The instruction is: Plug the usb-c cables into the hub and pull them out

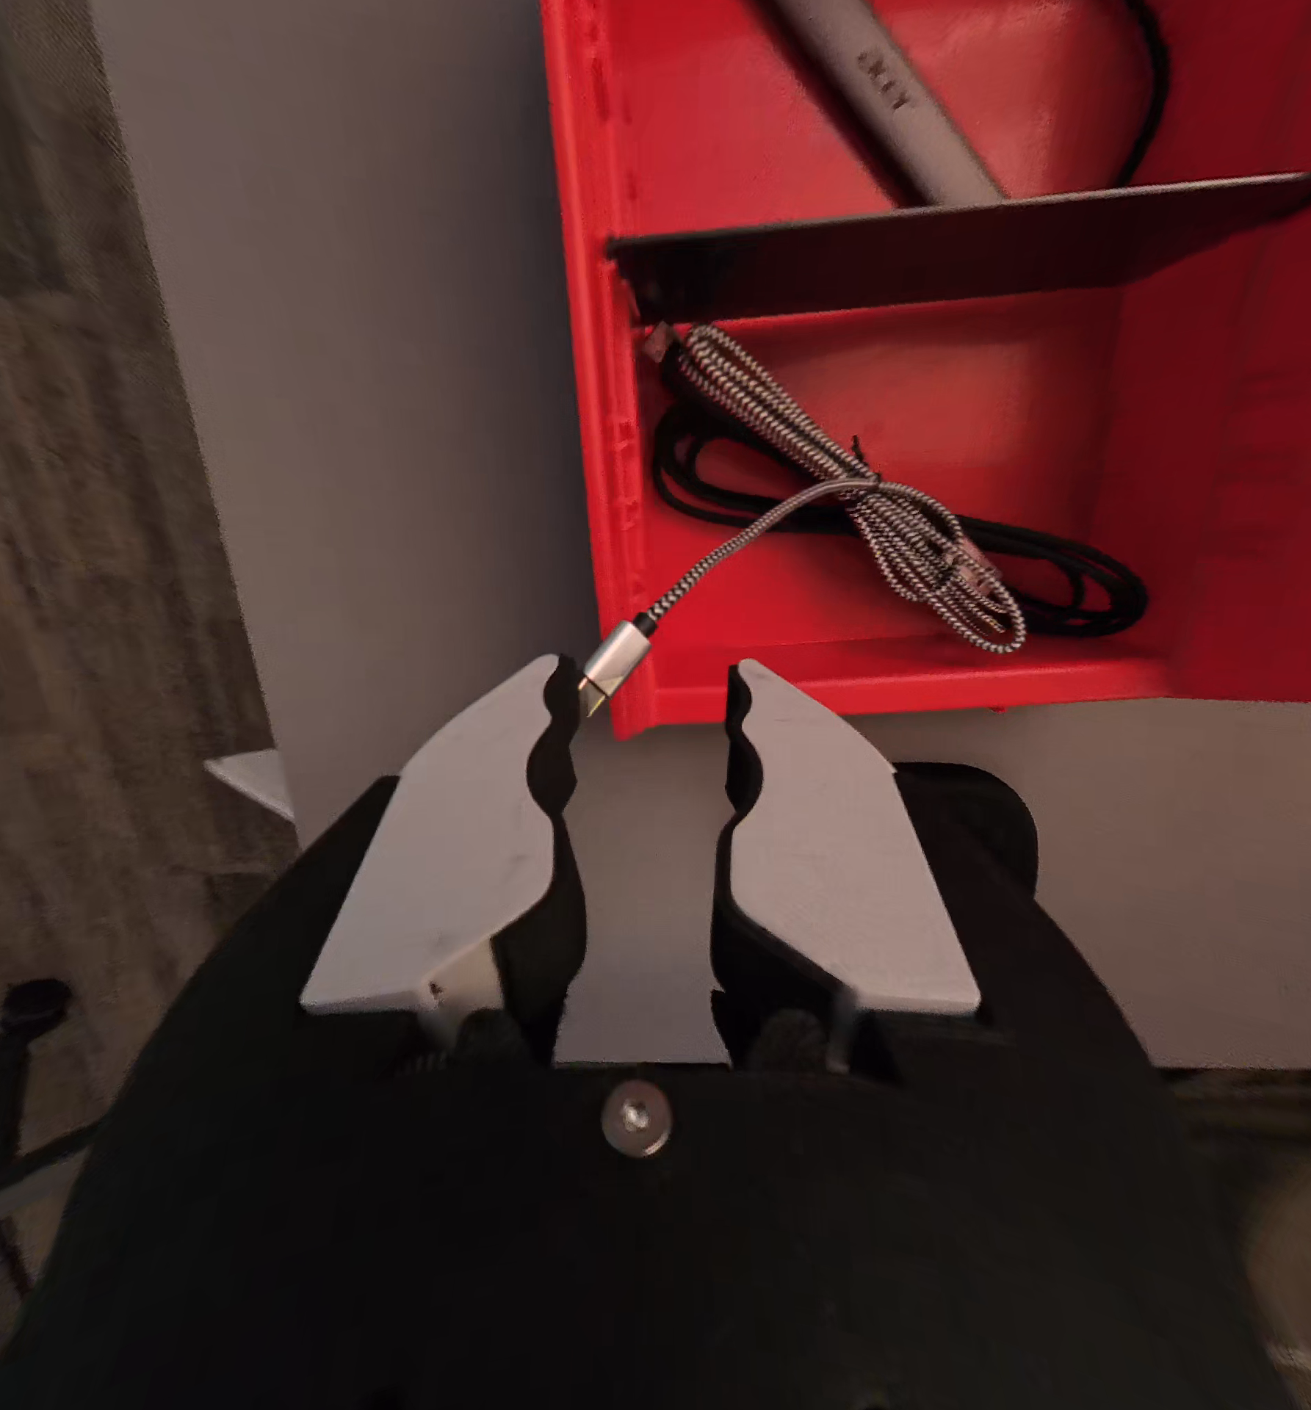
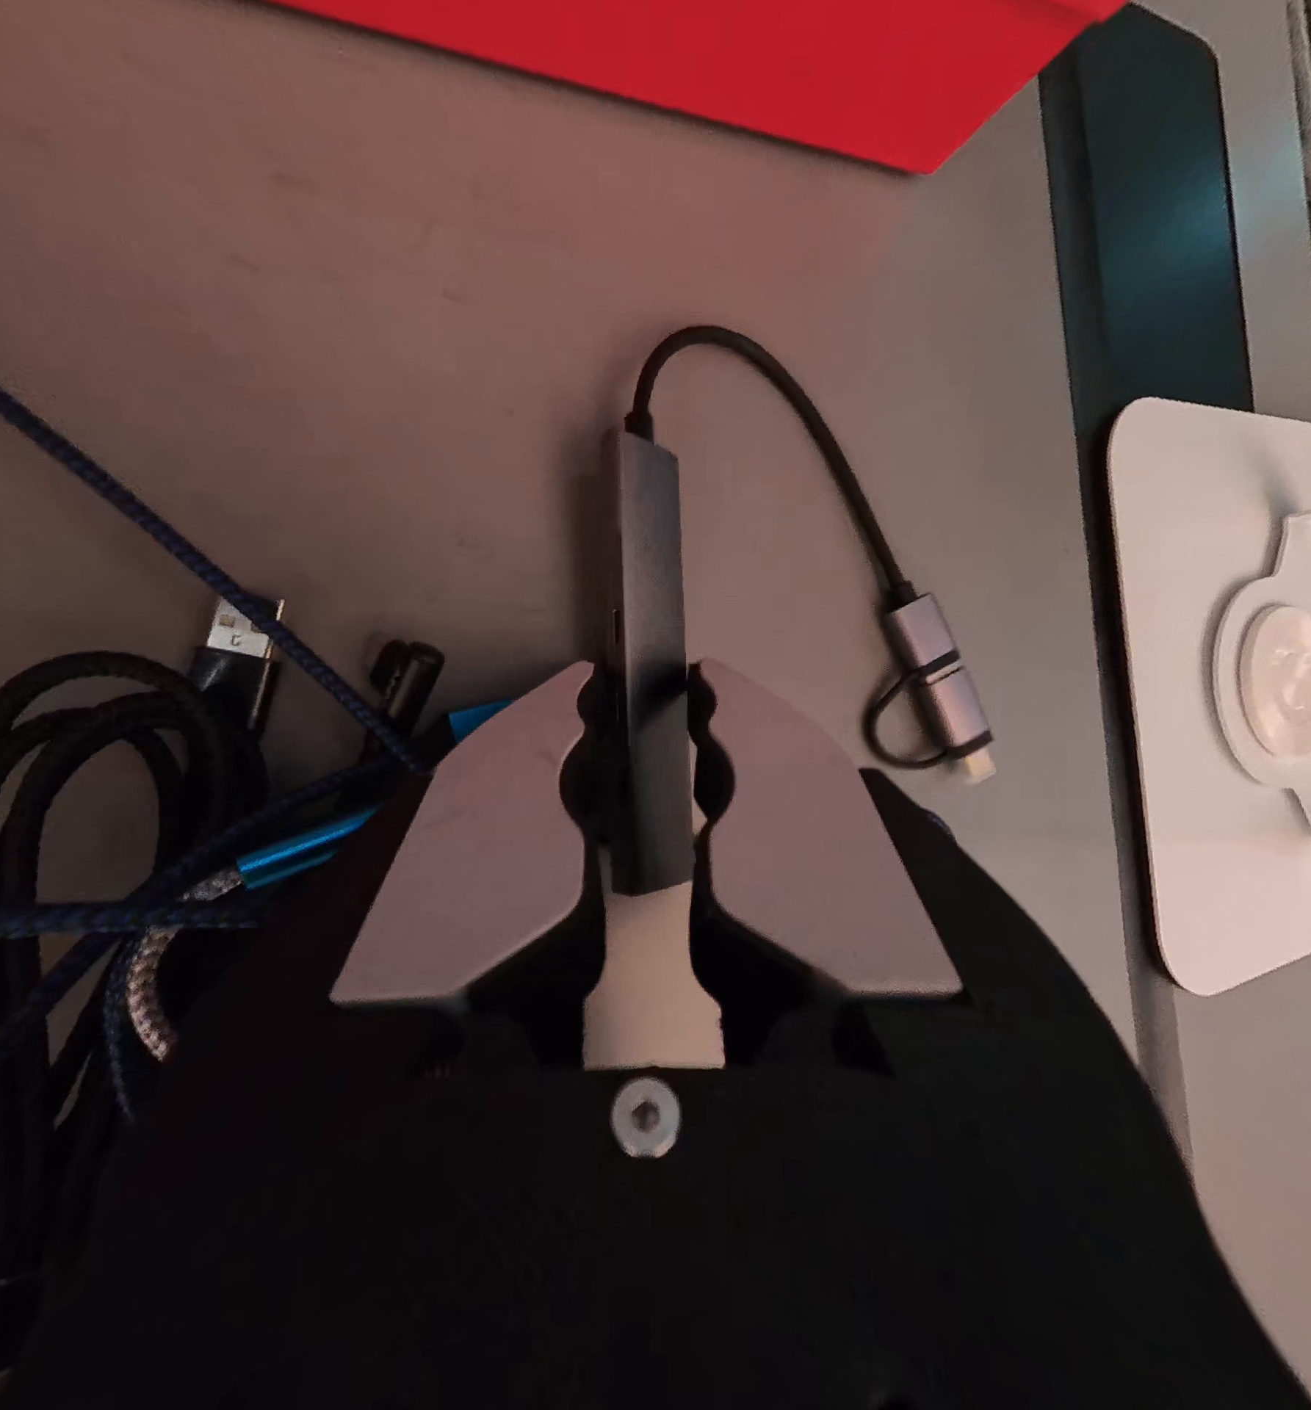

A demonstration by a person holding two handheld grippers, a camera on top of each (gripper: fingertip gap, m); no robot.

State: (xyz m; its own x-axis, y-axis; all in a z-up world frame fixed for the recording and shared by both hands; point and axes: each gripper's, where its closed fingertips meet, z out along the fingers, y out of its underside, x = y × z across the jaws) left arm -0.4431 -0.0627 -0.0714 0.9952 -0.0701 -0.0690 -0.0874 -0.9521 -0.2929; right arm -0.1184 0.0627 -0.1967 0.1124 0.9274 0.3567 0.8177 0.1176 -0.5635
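In the left wrist view my left gripper (image 1: 648,671) is open in front of the near left corner of a red bin (image 1: 904,687). The silver USB-C plug (image 1: 612,670) of a grey-white braided cable (image 1: 850,488) hangs out over the bin's corner, right at my left fingertip (image 1: 538,687) and not clamped. The rest of that cable lies bundled in the bin. In the right wrist view my right gripper (image 2: 646,670) is shut on a slim grey hub (image 2: 648,534) that lies on the table. The hub's black lead (image 2: 812,412) curls right to its own grey plug (image 2: 934,687).
A black divider (image 1: 980,252) splits the bin; a grey bar-shaped device (image 1: 889,99) lies behind it, and a black cable (image 1: 1056,587) lies under the braided one. Left of the hub are black and blue braided cables (image 2: 103,763) and a USB-A plug (image 2: 240,648). A white plate (image 2: 1186,763) lies right. Across from one pair of fingers to the other is roughly 40 cm.
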